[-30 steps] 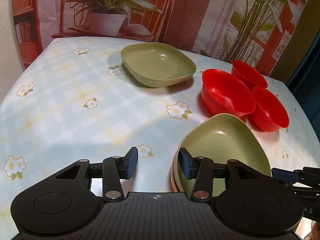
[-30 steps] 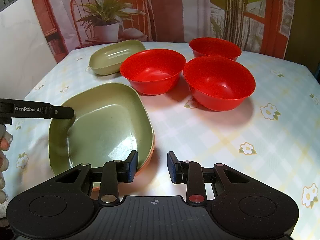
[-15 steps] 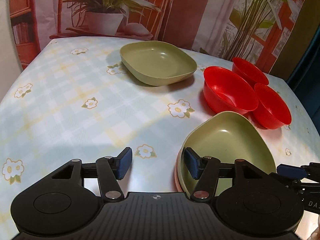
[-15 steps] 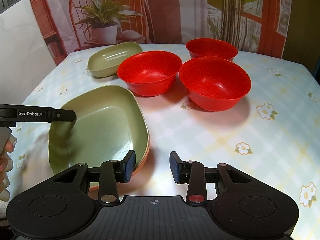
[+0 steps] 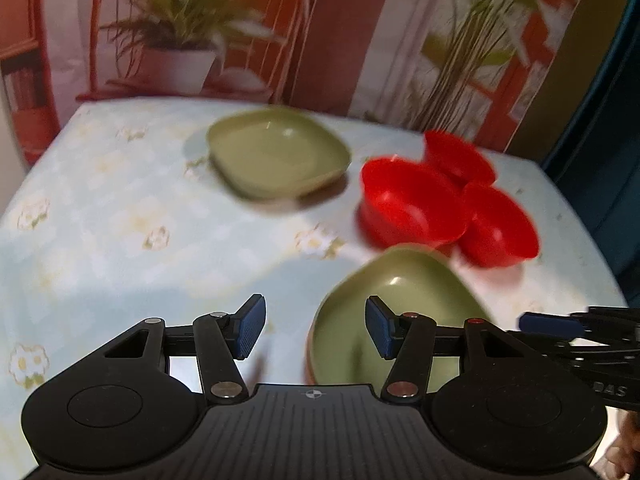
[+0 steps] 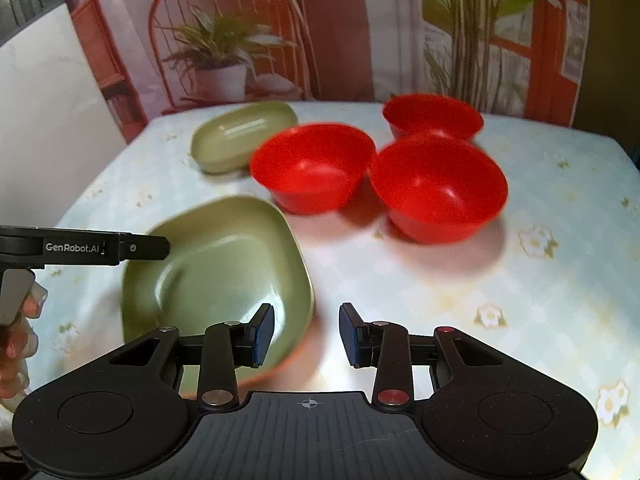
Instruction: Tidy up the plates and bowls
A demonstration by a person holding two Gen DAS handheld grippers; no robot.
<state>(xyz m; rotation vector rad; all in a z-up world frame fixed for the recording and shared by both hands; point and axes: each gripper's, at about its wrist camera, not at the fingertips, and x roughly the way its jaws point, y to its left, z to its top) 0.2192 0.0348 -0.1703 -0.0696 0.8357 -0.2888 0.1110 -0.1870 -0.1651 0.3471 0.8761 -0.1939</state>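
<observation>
Left gripper has its jaws spread and closing, the near rim of the olive-green square plastic plate sits between them, pads not pressing it. This plate lies on top of an orange plate (only a thin orange edge shows) at the near side of the flower-print blue tabletop. Right gripper is partly spread with nothing between its pads, the same green plate's rim just beside its left pad. A second olive-green square plate rests alone farther back. Three glossy red plastic bowls cluster right of it, close together, none stacked. Both views blurred.
</observation>
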